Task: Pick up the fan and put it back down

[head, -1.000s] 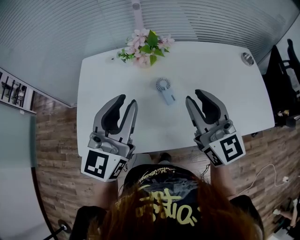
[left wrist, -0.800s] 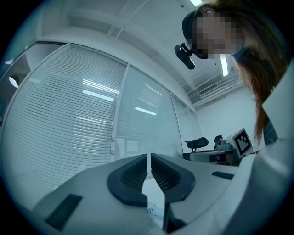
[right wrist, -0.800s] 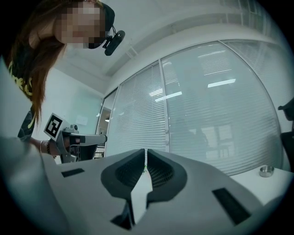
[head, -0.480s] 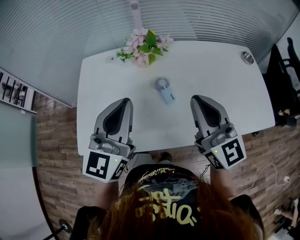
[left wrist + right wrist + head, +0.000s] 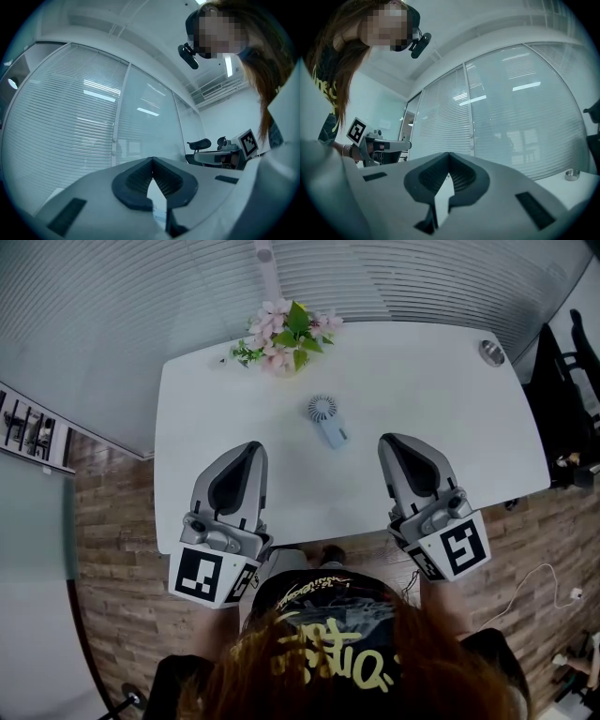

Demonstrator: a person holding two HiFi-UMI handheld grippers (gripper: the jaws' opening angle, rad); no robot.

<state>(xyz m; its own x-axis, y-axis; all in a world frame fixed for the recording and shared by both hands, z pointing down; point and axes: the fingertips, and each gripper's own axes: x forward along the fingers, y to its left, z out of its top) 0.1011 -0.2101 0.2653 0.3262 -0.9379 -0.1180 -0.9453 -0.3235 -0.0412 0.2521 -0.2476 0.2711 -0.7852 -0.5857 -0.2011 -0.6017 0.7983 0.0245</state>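
I have the left gripper (image 5: 246, 448) and right gripper (image 5: 395, 442) both pressed together, nothing between either pair of jaws. The fan (image 5: 326, 419) lies on the white table (image 5: 441, 418), ahead of and between them, apart from both.

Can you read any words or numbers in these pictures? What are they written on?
No text here can be read for sure.
On the shirt: big yellow scribbly lettering, too twisted and too covered by hair to read.
On the shirt, the small white line above it: too small to read.
On the left marker cube and the right marker cube: black-and-white square patterns, not letters.
On the fan: no label shows.
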